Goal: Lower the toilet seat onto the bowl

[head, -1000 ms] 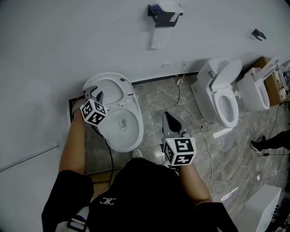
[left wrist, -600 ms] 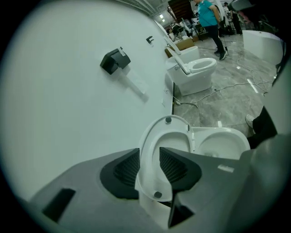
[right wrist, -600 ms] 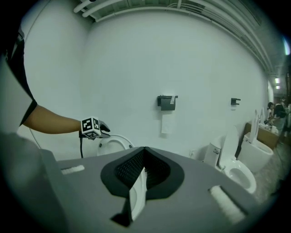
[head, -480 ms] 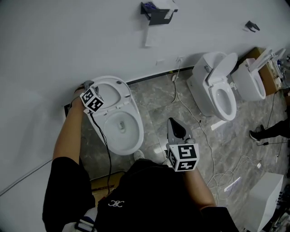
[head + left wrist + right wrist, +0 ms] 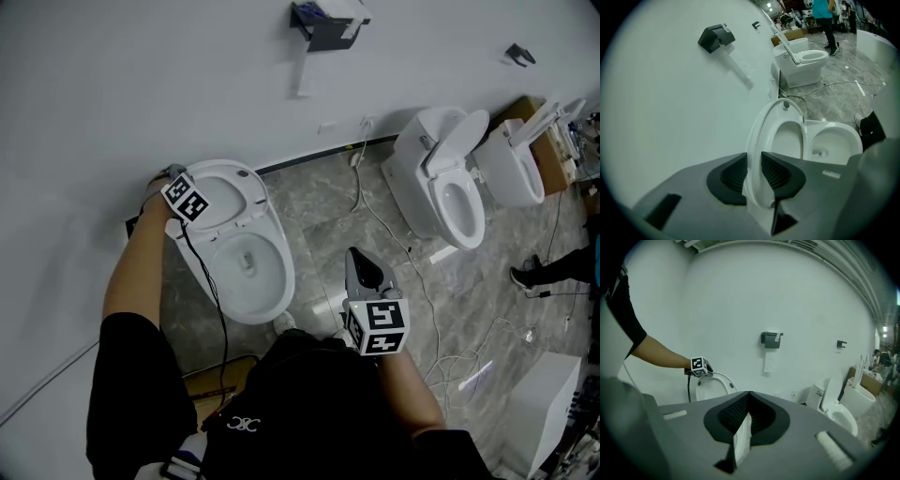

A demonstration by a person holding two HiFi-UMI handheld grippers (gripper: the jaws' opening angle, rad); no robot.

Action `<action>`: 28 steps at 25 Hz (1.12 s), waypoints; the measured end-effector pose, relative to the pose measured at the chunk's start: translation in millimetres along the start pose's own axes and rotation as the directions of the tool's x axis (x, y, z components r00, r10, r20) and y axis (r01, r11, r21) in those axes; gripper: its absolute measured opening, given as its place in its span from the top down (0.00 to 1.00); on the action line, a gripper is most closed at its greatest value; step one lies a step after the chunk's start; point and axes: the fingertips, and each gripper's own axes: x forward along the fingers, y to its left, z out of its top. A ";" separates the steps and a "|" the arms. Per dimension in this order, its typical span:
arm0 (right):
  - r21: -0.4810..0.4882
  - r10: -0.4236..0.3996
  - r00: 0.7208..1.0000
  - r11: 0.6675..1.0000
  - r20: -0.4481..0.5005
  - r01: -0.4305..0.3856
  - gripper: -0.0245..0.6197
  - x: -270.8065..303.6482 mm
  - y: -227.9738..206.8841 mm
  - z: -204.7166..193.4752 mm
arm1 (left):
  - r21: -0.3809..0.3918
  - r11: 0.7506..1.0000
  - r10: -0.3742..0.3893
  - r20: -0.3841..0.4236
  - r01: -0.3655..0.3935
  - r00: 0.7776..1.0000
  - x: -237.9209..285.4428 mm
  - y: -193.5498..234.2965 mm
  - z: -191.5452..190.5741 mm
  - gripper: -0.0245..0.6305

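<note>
The white toilet seat (image 5: 228, 190) stands raised, an oval ring tipped back towards the pale wall, hinged at the rear of the bowl; its upper edge lies nearest the wall. The bowl (image 5: 285, 273) is white, oval and uncovered; it sits on the grey marbled floor, its back against the wall.

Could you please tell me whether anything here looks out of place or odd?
Loose white cables trail across the grey marble floor beside the middle white ceramic toilet, a possible trip hazard; nothing looks spilled or broken.
</note>
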 end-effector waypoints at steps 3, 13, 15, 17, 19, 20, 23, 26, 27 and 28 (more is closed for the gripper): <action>-0.012 -0.003 1.000 1.000 -0.023 0.002 0.95 10.6 0.1 -8.0 | -0.021 1.000 0.007 0.012 -0.007 1.000 1.4 4.4 -1.1 0.85; -0.027 0.011 0.999 1.000 -0.052 -0.013 0.95 22.2 8.7 -14.5 | -0.050 0.995 -0.082 0.028 0.083 0.996 -11.2 -6.1 0.3 0.86; -0.028 0.015 0.999 0.999 -0.051 -0.016 0.95 22.3 10.2 -14.3 | -0.054 0.994 -0.095 0.032 0.097 0.995 -18.5 -11.4 -1.4 0.87; -0.035 0.015 0.999 0.999 -0.050 -0.017 0.95 21.9 8.7 -16.6 | -0.060 0.993 -0.104 0.036 0.106 0.994 -26.9 -21.8 -2.6 0.87; -0.038 0.017 0.999 0.999 -0.048 -0.019 0.95 23.2 6.1 -18.3 | -0.051 0.993 -0.106 0.042 0.108 0.993 -36.4 -33.6 -2.6 0.87; -0.039 0.020 0.999 0.999 -0.047 -0.021 0.95 24.1 5.0 -18.6 | -0.042 0.993 -0.106 0.045 0.108 0.993 -41.9 -39.2 -2.6 0.87; -0.042 0.032 0.998 0.999 -0.052 -0.035 0.95 26.6 3.3 -22.0 | -0.029 0.993 -0.115 0.047 0.117 0.992 -58.8 -58.2 -3.8 0.87; -0.039 0.048 0.997 0.998 -0.066 -0.051 0.95 28.2 1.9 -32.7 | -0.031 0.993 -0.110 0.042 0.111 0.993 -70.3 -76.2 -7.3 0.87; -0.035 0.056 0.996 0.998 -0.069 -0.058 0.95 27.7 1.1 -36.0 | -0.032 0.994 -0.106 0.040 0.107 0.994 -74.2 -81.4 -8.0 0.87; -0.030 0.064 0.995 0.997 -0.073 -0.066 0.95 26.6 0.1 -39.6 | -0.032 0.994 -0.106 0.037 0.107 0.994 -78.7 -87.4 -8.6 0.87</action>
